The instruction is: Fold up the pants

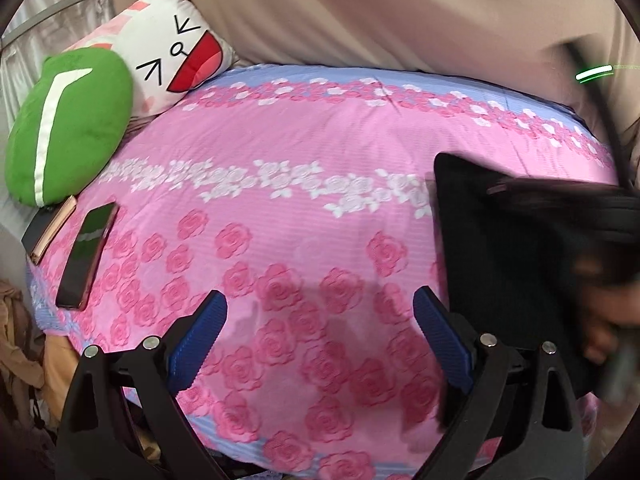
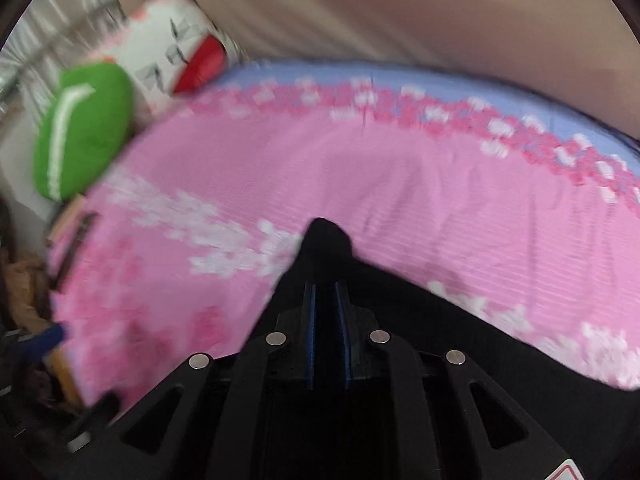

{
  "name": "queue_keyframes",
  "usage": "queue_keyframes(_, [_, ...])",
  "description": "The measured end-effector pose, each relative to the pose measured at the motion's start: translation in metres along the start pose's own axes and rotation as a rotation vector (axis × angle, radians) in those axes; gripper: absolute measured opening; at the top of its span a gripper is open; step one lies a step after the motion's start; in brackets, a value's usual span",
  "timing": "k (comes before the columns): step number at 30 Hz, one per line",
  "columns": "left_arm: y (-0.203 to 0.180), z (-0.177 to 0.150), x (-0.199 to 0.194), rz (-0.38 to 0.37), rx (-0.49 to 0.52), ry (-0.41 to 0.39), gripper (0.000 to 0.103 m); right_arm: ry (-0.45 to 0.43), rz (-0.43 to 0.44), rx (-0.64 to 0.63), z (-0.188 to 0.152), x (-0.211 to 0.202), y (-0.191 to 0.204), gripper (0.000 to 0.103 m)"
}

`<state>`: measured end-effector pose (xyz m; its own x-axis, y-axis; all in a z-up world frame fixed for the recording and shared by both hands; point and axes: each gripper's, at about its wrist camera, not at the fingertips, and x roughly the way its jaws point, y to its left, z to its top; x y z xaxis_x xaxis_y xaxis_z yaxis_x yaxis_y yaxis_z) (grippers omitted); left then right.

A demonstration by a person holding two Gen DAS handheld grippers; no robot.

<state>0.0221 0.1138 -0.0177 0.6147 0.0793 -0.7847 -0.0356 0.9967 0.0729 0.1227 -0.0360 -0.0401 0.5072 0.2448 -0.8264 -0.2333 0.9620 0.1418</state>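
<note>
the right gripper (image 2: 328, 312) pinches the black pants (image 2: 400, 312) over the bedspread (image 2: 360, 184), left gripper (image 1: 320, 320) gaping empty; folding looks barely begun.

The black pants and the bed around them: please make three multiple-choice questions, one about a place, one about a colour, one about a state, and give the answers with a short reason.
1. Where do the two phones lie?
A. Beside the green cushion
B. On the black pants
C. Between the left gripper's fingers

2. What colour are the gripper pads?
A. Red
B. Blue
C. White

3. How does the right gripper stand?
A. Wide open
B. Out of view
C. Shut on the black pants

Answers:
1 A: the phones lie by the green cushion.
2 B: the pads are blue.
3 C: the right gripper pinches the black pants, while the left gripper is open.
</note>
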Motion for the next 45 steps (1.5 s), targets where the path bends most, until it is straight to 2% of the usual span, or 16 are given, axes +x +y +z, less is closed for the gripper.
queue_keyframes(1, [0.003, -0.001, 0.000, -0.002, -0.005, 0.004, 0.092, -0.021, -0.016, 0.005, 0.006, 0.008, -0.001, 0.000])
queue_keyframes(7, [0.005, -0.001, -0.002, -0.027, -0.002, 0.001, 0.092, -0.096, 0.045, 0.059, -0.001, -0.047, -0.002, 0.003])
queue_keyframes(10, [-0.006, 0.002, 0.000, -0.055, 0.007, 0.009, 0.092, 0.000, 0.015, 0.014, -0.013, -0.017, -0.004, 0.002])
queue_keyframes(13, [-0.018, 0.004, -0.004, -0.075, 0.028, 0.007, 0.092, -0.068, 0.059, 0.078, -0.018, -0.062, -0.013, 0.003])
queue_keyframes(15, [-0.027, 0.003, -0.011, -0.087, 0.045, -0.007, 0.093, -0.162, 0.045, 0.075, -0.037, -0.112, -0.026, 0.003])
queue_keyframes(17, [-0.035, 0.001, -0.015, -0.099, 0.061, -0.016, 0.097, -0.192, -0.058, 0.089, -0.064, -0.146, -0.049, 0.005])
queue_keyframes(21, [-0.060, -0.003, -0.017, -0.123, 0.108, -0.013, 0.097, -0.112, -0.214, 0.256, -0.147, -0.172, -0.123, 0.007])
queue_keyframes(22, [-0.069, -0.004, -0.017, -0.127, 0.124, -0.012, 0.097, -0.079, -0.220, 0.304, -0.171, -0.165, -0.141, 0.000])
queue_keyframes(25, [-0.092, -0.005, -0.014, -0.129, 0.161, 0.001, 0.097, -0.142, -0.099, 0.439, -0.194, -0.184, -0.154, 0.000])
queue_keyframes(28, [-0.106, -0.008, -0.016, -0.129, 0.187, 0.000, 0.097, -0.229, -0.213, 0.355, -0.190, -0.213, -0.134, 0.022])
queue_keyframes(29, [-0.111, -0.010, -0.017, -0.127, 0.196, -0.004, 0.097, -0.225, -0.241, 0.338, -0.191, -0.215, -0.133, 0.044])
queue_keyframes(30, [-0.114, -0.011, -0.018, -0.121, 0.202, -0.004, 0.097, -0.223, -0.252, 0.333, -0.192, -0.214, -0.134, 0.055])
queue_keyframes(35, [-0.119, -0.018, -0.017, -0.100, 0.201, 0.020, 0.097, -0.188, -0.138, 0.388, -0.203, -0.190, -0.152, 0.050])
queue_keyframes(38, [-0.119, -0.019, -0.014, -0.092, 0.199, 0.034, 0.097, -0.187, -0.097, 0.402, -0.207, -0.171, -0.156, 0.035])
queue_keyframes(40, [-0.118, -0.019, -0.013, -0.092, 0.195, 0.043, 0.097, -0.210, -0.067, 0.395, -0.205, -0.172, -0.155, 0.013])
queue_keyframes(45, [-0.116, -0.020, -0.019, -0.084, 0.188, 0.028, 0.098, -0.305, -0.055, 0.326, -0.198, -0.227, -0.136, 0.012])
